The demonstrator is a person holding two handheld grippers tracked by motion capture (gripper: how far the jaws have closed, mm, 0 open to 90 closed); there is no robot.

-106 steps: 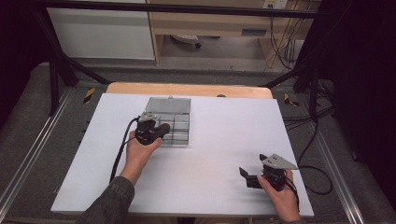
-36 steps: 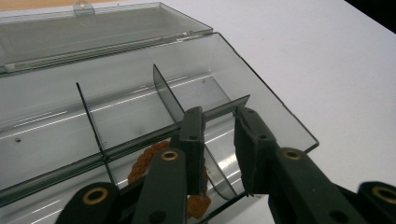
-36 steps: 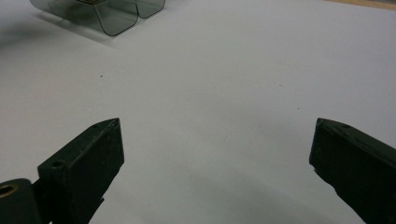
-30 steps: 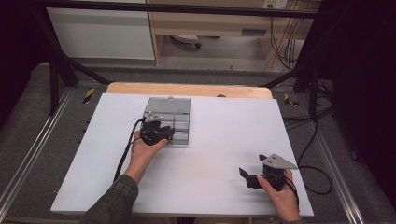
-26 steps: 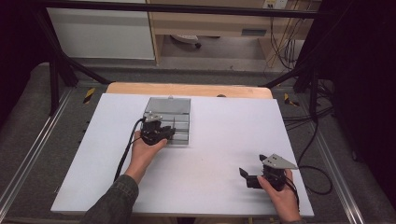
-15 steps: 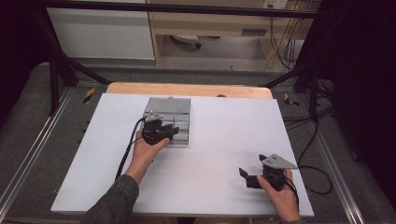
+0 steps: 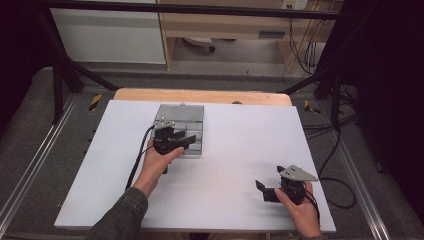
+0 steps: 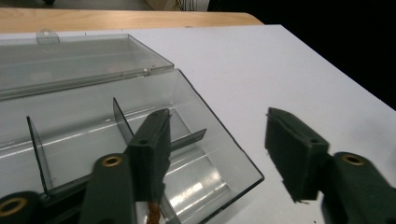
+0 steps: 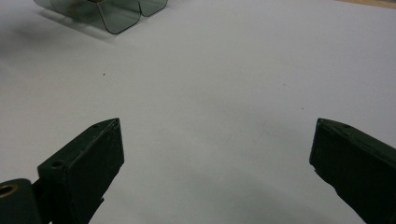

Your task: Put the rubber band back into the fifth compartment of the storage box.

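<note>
White surface (image 7: 220, 150) carried an open clear box (image 7: 181, 129) toward its far side. Left gripper (image 8: 219, 154) fingers (image 8: 152, 149) were spread, one over a box compartment. Right gripper (image 9: 215, 168) fingers (image 9: 88, 158) were spread wide, empty, well apart from the box. No legible writing.

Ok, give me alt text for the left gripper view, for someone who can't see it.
An open left claw straddles the near right wall of a clear plastic box, one jaw inside, one outside over the white table. The box's lid lies open behind, and thin dividers split the inside.
</note>
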